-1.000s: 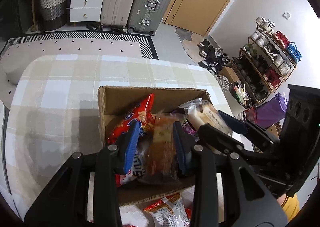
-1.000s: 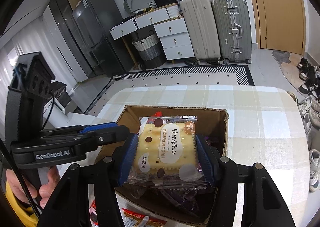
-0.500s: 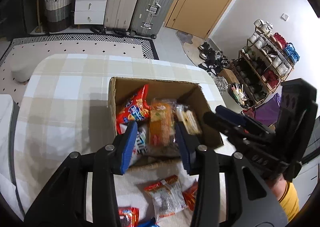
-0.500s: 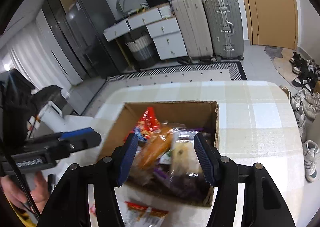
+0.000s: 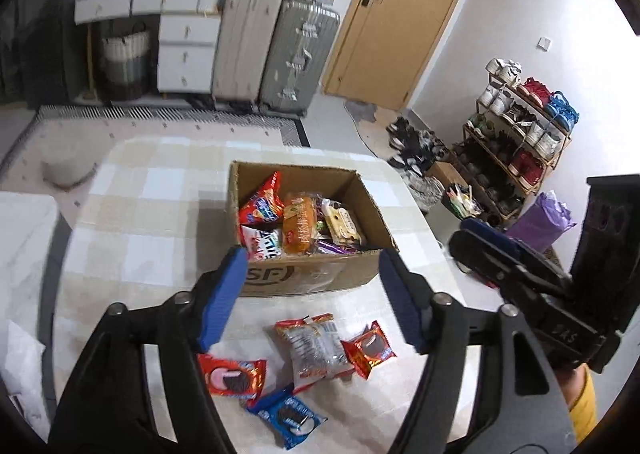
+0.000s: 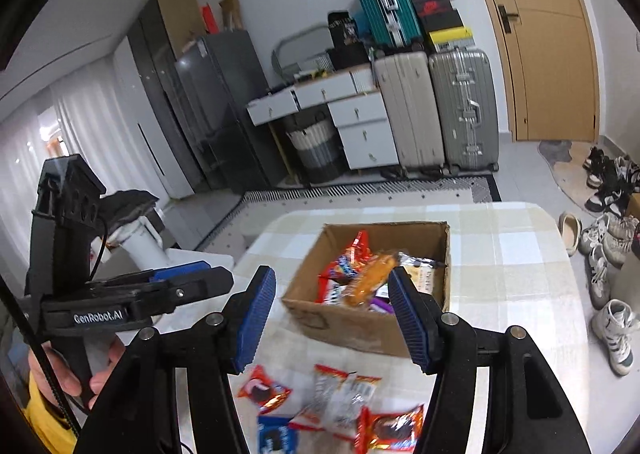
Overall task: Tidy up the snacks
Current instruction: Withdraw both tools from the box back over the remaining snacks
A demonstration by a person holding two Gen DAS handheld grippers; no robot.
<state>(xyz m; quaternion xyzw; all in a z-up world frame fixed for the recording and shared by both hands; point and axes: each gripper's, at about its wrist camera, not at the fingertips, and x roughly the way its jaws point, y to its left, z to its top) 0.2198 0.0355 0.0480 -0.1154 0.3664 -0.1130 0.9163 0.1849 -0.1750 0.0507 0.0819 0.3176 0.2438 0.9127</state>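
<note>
**Inspector:** While both units hang above the near edge of the table, what is the state of each?

**Assistant:** The left hand-held gripper is released, its blue pads spread wide with nothing between them. The right hand-held gripper is likewise released and carries nothing.

**Inspector:** Location of the snacks?

**Assistant:** A cardboard box stands toward the middle of the table, open at the top. Inside it lie a red packet against the left wall, an orange bread packet beside it, a biscuit packet to the right, and a white-and-red packet at the near left corner.

**Inspector:** Anything outside the box?

**Assistant:** Four packets lie loose between the box and the near edge: a red cookie packet, a blue cookie packet, a clear packet with red ends, and a small red-orange cookie packet touching it on the right.

**Inspector:** Contact with either unit?

**Assistant:** None visible; both sets of pads are apart from every packet.
</note>
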